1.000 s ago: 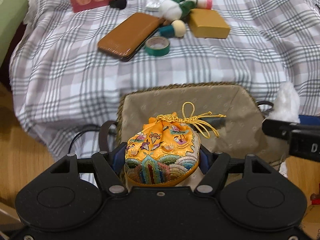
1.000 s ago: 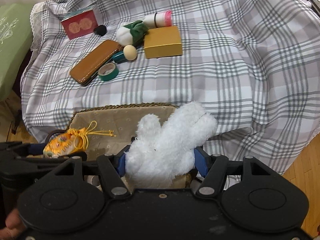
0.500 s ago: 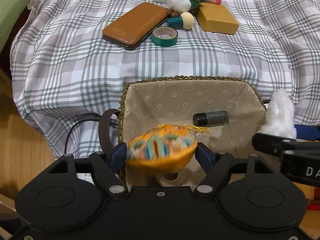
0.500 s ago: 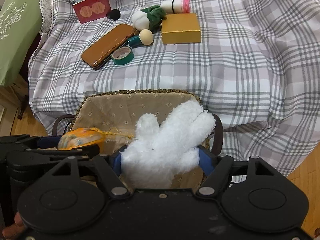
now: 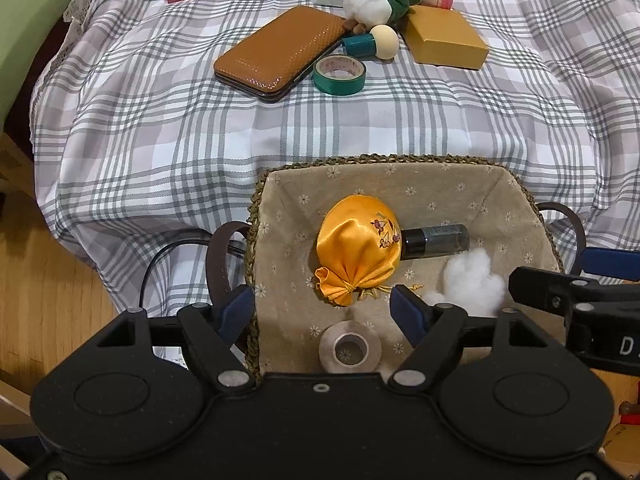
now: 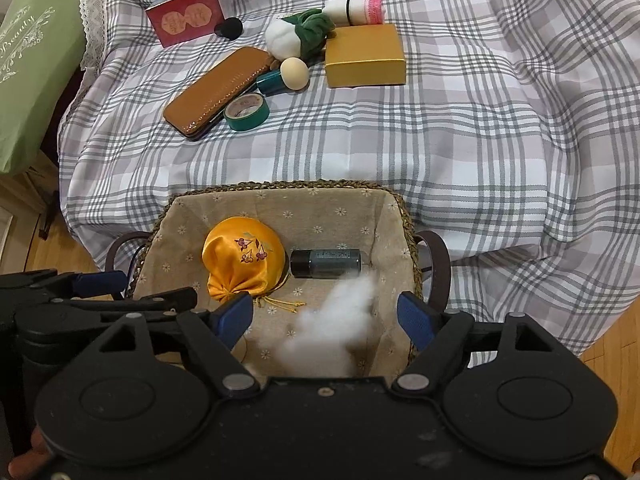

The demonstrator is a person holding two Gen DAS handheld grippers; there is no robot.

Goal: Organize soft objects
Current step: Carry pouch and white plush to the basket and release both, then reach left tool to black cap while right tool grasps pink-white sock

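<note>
Pouch (image 5: 359,250) beyond the parted fingers (image 5: 404,309)

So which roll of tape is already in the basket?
The pale beige roll, lying flat on the basket floor, below the yellow pouch in the left wrist view. The green roll sits on the checked cloth, beside the brown case.

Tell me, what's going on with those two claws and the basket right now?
Left gripper and right gripper open over the basket, jaws just widened. Orange pouch lies inside; white plush, blurred, dropping in. Nothing in the way.
</note>
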